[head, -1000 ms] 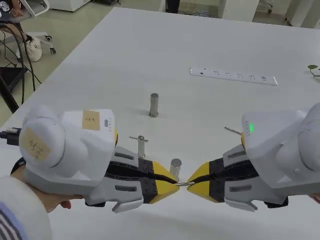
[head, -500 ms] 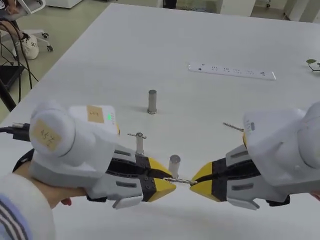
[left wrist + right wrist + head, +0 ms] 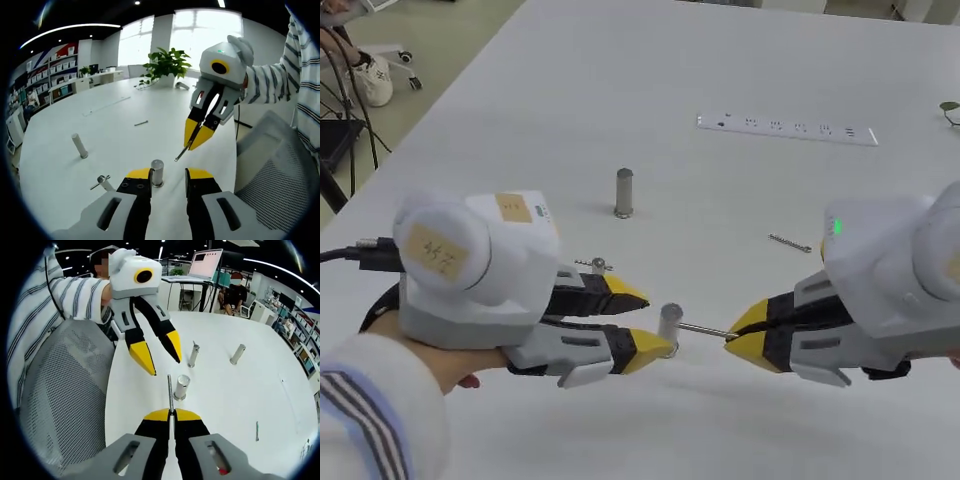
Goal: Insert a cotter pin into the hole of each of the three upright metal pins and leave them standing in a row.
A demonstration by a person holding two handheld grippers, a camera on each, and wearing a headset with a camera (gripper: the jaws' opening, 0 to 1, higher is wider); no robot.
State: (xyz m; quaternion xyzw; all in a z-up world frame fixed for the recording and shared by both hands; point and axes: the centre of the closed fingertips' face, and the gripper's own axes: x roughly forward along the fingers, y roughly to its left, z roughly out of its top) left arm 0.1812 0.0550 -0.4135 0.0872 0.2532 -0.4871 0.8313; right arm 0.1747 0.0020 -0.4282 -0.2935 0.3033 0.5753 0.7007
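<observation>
Here, right gripper (image 3: 732,338) pinches thin metal cotter pin (image 3: 703,329).

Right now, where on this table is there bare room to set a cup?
Free: the table beyond the power strip, and between the far metal pin and the loose cotter pin. Crowded: the front, where the left gripper and right gripper meet at the near pin.

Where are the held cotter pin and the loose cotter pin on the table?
held cotter pin (image 3: 705,329): head view, middle of its shaft.
loose cotter pin (image 3: 789,243): head view, middle of its shaft.
</observation>
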